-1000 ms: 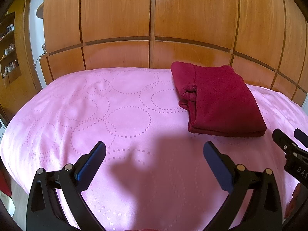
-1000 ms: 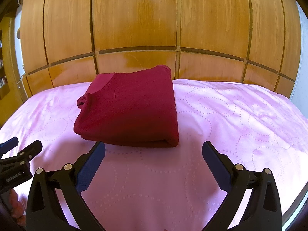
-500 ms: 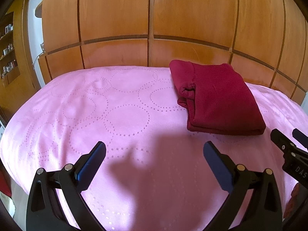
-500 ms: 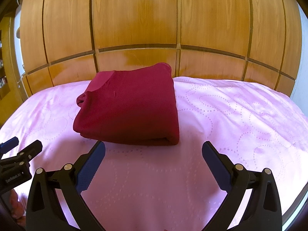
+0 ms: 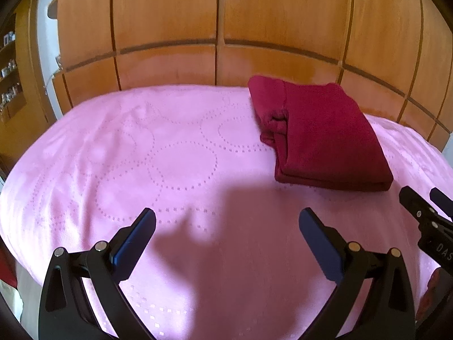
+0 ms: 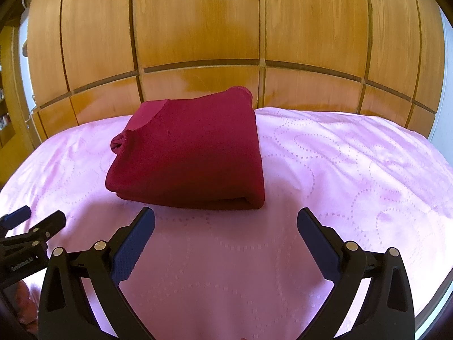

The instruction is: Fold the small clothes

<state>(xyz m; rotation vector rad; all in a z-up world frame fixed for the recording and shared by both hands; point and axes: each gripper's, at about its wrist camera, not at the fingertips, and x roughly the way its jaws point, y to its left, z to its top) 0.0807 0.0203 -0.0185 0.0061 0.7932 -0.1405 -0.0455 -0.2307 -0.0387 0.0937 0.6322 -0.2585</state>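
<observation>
A dark red garment [image 5: 320, 136] lies folded into a thick rectangle on the pink bedspread [image 5: 141, 155], near the wooden headboard. In the right wrist view the garment [image 6: 192, 153] lies straight ahead, just beyond the fingertips. My left gripper [image 5: 226, 221] is open and empty over bare bedspread, to the left of and nearer than the garment. My right gripper [image 6: 225, 218] is open and empty, just short of the garment's near edge. Each gripper shows at the other view's edge: the right gripper [image 5: 424, 212] and the left gripper [image 6: 31, 221].
A wooden panelled headboard [image 6: 198, 42] rises behind the bed. Shelves with small items [image 5: 8, 65] stand at the far left. The bedspread falls away at the near left edge [image 5: 17, 255].
Both grippers have drawn back and risen slightly, so the garment sits a little farther off in both views. The garment has not moved.
</observation>
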